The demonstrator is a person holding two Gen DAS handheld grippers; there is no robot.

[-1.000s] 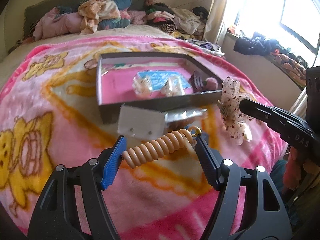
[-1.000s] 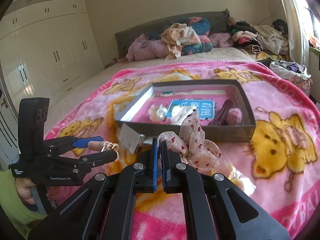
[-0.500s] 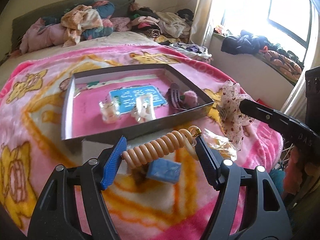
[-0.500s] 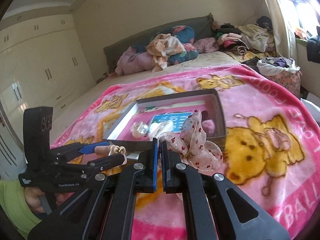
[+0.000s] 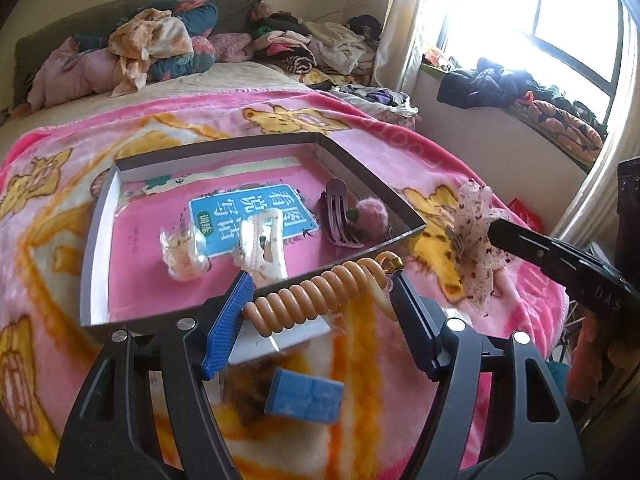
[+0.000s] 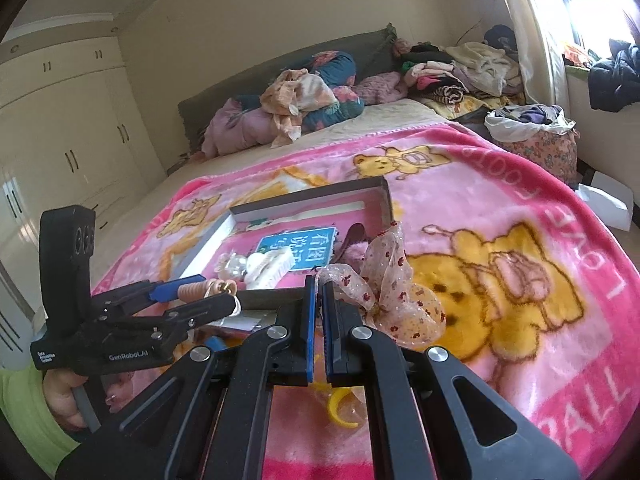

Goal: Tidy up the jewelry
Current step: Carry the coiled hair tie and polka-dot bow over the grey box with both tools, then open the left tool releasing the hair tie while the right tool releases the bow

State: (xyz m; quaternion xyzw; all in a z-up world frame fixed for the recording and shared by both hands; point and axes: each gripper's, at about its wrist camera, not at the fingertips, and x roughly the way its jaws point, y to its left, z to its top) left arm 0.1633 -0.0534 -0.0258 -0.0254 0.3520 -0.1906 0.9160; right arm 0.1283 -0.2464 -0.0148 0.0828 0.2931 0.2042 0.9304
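Note:
My left gripper is shut on a beige spiral hair tie with a gold clasp, held above the near rim of the grey tray; both also show in the right wrist view. My right gripper is shut on a sheer spotted bow, held just right of the tray; the bow also shows in the left wrist view. In the tray lie a white claw clip, a clear clip, a purple comb clip and a pink pompom.
The tray sits on a pink bear blanket on a bed. A blue block and a white card lie on the blanket under my left gripper. A yellow clip lies below my right gripper. Clothes pile up at the headboard.
Both grippers have moved closer to the tray with their loads. The hair tie now hangs over the tray's near rim, and the bow is nearer the tray's right corner.

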